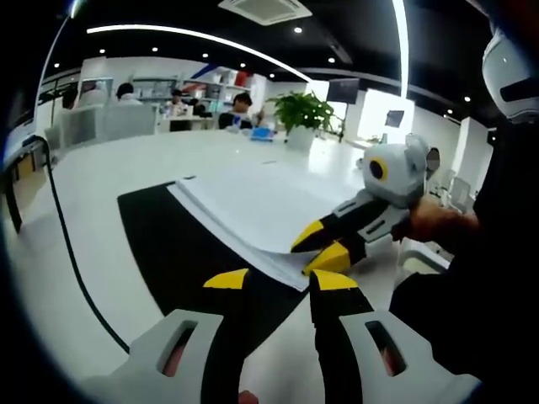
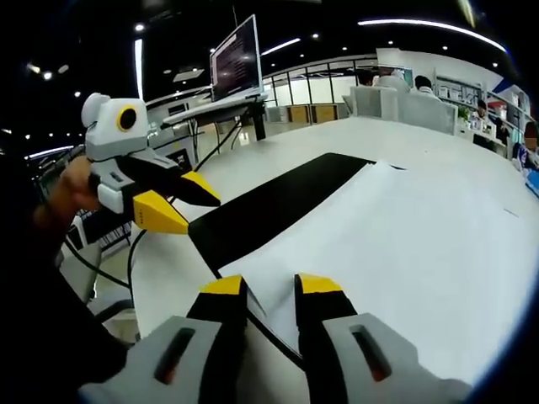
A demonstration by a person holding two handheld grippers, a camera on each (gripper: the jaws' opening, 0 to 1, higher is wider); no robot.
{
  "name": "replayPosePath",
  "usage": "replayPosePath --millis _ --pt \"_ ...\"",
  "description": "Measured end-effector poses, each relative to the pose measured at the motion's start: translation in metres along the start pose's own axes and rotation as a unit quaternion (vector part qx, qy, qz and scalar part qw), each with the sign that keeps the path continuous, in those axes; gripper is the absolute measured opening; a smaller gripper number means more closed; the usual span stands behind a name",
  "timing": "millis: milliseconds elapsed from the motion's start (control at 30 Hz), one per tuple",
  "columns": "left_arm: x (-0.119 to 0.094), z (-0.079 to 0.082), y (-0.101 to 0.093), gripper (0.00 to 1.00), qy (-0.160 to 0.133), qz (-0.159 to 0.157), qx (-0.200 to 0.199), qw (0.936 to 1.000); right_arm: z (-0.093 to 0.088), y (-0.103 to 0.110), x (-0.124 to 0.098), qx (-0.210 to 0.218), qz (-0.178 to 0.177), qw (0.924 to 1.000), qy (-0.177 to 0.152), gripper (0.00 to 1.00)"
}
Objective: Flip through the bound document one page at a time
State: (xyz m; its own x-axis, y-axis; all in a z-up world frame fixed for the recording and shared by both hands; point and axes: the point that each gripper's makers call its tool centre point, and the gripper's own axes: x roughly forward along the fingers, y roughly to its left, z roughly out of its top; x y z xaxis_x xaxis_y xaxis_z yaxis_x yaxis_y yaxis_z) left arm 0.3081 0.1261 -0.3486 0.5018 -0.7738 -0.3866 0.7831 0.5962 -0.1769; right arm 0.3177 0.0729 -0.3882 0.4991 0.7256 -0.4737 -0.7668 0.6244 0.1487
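Observation:
The bound document is a white stack of pages lying on a black mat on a white table. My left gripper hovers open just short of the stack's near corner, with nothing between its jaws. My right gripper comes in from the right, and its yellow-tipped jaws stand either side of the top page's corner edge. In the right gripper view, the lifted corner of the document lies in the gap of my right gripper, which is open. My left gripper hangs open at the left, above the mat.
A black cable runs along the table's left side. A potted plant stands at the far edge, with several seated people behind it. A monitor on a stand rises beyond the table. A hand holds the right gripper.

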Motion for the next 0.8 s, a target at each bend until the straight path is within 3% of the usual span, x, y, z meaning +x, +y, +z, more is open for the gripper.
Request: replayPosePath --millis 567,800 --pt "0.011 0.005 -0.008 0.29 0.002 -0.008 -0.001 1.0 0.0 0.005 -0.002 0.01 0.036 0.9993 -0.006 0.3" --pt "0.013 0.003 -0.007 0.3 0.008 -0.006 -0.001 0.9999 0.001 0.012 -0.005 0.023 0.071 0.9971 -0.015 0.39"
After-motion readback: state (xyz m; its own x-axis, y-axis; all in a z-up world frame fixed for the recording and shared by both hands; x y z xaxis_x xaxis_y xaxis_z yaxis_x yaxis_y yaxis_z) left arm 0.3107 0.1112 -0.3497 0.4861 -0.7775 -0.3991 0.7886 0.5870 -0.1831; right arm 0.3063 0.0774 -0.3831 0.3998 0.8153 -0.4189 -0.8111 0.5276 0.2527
